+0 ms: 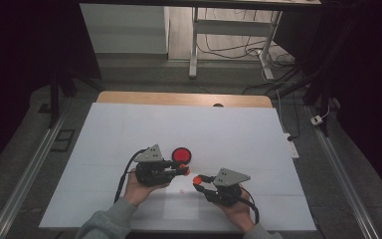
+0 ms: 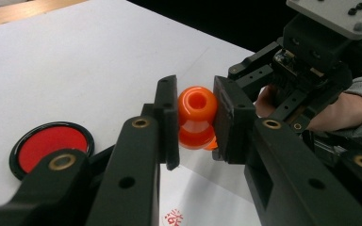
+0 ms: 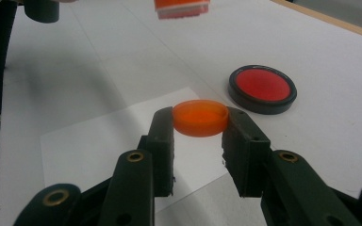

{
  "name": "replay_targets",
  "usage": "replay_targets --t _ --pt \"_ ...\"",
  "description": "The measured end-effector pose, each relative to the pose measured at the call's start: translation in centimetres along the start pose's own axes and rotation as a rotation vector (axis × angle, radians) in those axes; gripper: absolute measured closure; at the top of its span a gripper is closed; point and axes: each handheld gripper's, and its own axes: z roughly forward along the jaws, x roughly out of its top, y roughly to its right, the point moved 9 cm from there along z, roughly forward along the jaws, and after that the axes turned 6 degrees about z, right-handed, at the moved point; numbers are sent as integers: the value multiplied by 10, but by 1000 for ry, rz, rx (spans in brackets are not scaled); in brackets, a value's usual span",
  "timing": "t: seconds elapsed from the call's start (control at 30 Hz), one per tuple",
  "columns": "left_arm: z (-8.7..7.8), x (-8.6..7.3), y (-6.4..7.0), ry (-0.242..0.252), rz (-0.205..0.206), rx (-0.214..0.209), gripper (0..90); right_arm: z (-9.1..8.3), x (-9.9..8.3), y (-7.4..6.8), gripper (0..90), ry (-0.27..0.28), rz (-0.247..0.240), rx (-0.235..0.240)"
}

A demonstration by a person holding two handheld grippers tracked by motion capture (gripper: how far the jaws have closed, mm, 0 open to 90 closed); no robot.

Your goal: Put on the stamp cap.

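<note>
Left gripper [image 2: 195, 122] jaws clenched on orange stamp [image 2: 197, 117]; right gripper [image 3: 199, 127] jaws grasping orange cap [image 3: 200, 117] (both lifted above paper [image 3: 103, 141]).

Ink pad [image 1: 181, 155] on the bench [image 1: 129, 129], just behind the left tool [image 1: 183, 170]. Right tool [image 1: 197, 182] near, to its right and nearer the person. Stamp [image 2: 197, 117] in left tool; cap [image 3: 200, 117] in right. Paper sheet [image 1: 179, 206] beneath, between both.

A red stamp mark [image 2: 173, 218] on the paper sheet [image 2: 202, 197] is illegible.
</note>
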Motion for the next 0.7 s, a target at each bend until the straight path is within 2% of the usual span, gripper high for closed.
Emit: replay_targets --t 0.23,0.33,0.7 --pt "4 1 2 -7 10 -5 721 2 0 0 646 -12 1 -25" --pt "5 1 3 -7 11 -9 721 5 2 -3 646 -2 -5 -11" --pt "6 0 3 -12 10 -12 721 12 7 -8 646 5 -14 -7"
